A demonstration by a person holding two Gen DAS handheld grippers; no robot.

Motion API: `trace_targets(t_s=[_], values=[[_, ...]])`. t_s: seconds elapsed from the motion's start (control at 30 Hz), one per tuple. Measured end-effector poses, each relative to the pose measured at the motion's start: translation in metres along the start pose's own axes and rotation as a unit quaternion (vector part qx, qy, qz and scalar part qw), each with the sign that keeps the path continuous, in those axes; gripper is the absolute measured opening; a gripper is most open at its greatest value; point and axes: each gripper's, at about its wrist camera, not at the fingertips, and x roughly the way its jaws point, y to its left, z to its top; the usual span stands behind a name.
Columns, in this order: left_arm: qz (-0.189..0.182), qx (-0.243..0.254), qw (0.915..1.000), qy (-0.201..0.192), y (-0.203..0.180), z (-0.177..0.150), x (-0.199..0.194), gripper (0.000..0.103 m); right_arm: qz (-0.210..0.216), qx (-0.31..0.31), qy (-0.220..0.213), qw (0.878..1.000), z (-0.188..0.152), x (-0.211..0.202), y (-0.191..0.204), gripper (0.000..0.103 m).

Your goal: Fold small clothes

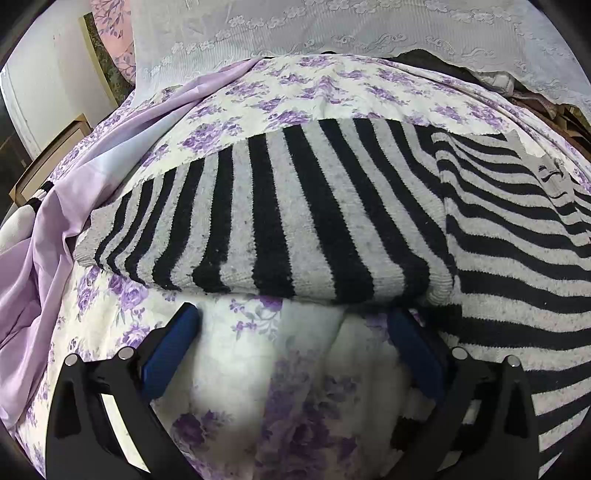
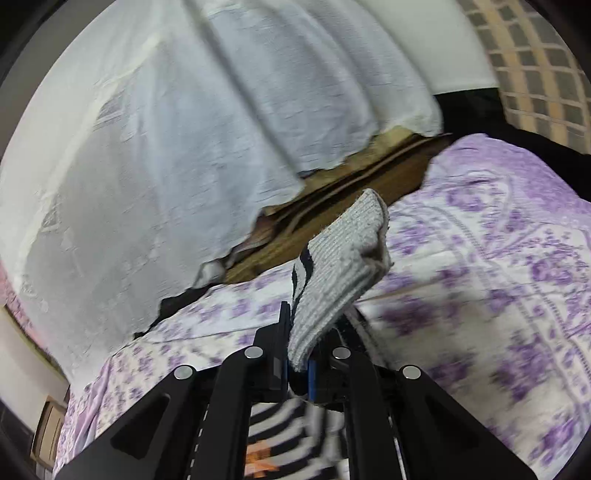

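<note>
A black-and-grey striped knit sweater (image 1: 295,206) lies on the floral bedsheet (image 1: 280,88), one sleeve folded across its body. My left gripper (image 1: 291,332) is open and empty just in front of the sweater's near edge, blue pads wide apart above the sheet. My right gripper (image 2: 300,354) is shut on the sweater's grey ribbed cuff (image 2: 343,258), which sticks up between the fingers above the bed. Striped fabric (image 2: 288,432) hangs below the gripper.
A white lace cloth (image 1: 332,33) covers things at the bed's far side; it also shows in the right wrist view (image 2: 184,147). A lilac cloth (image 1: 44,266) lies bunched at the left. Wooden boards (image 2: 332,199) show under the lace edge.
</note>
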Motion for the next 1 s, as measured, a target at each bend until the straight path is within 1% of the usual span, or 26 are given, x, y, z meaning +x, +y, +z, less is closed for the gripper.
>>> trace_targets(t_s=[0.2, 0.43, 0.6, 0.77, 0.83, 0.87, 0.9, 0.93, 0.97, 1.0], values=[[-0.001, -0.003, 1.0000, 0.004, 0.001, 0.001, 0.000, 0.099, 0.044, -0.025, 0.018, 0.999, -0.027, 0.018, 0.063, 0.008], [-0.002, -0.005, 1.0000, 0.005, 0.001, 0.002, 0.001, 0.099, 0.090, -0.079, 0.051, 0.992, -0.072, 0.031, 0.139, 0.008], [-0.002, -0.007, 1.0000, 0.006, 0.002, 0.002, 0.002, 0.099, 0.096, -0.127, 0.086, 0.983, -0.115, 0.048, 0.174, 0.008], [-0.003, -0.008, 0.9999, 0.007, 0.003, 0.002, 0.002, 0.099, 0.079, -0.168, 0.135, 0.973, -0.167, 0.075, 0.192, 0.009], [-0.003, -0.009, 0.9999, 0.007, 0.003, 0.002, 0.003, 0.099, 0.067, -0.180, 0.166, 0.967, -0.183, 0.090, 0.193, 0.012], [-0.004, -0.009, 0.9999, 0.007, 0.003, 0.002, 0.003, 0.099, 0.057, -0.192, 0.192, 0.961, -0.197, 0.100, 0.194, 0.016], [-0.004, -0.009, 0.9999, 0.007, 0.004, 0.002, 0.003, 0.099, 0.052, -0.198, 0.206, 0.957, -0.205, 0.105, 0.194, 0.020], [-0.004, -0.009, 0.9999, 0.007, 0.003, 0.002, 0.003, 0.099, 0.048, -0.211, 0.226, 0.950, -0.216, 0.111, 0.195, 0.033], [-0.004, -0.009, 0.9999, 0.007, 0.003, 0.002, 0.003, 0.099, 0.050, -0.223, 0.240, 0.943, -0.226, 0.113, 0.197, 0.042], [-0.004, -0.009, 0.9999, 0.007, 0.003, 0.002, 0.003, 0.099, 0.054, -0.242, 0.244, 0.938, -0.232, 0.111, 0.202, 0.046]])
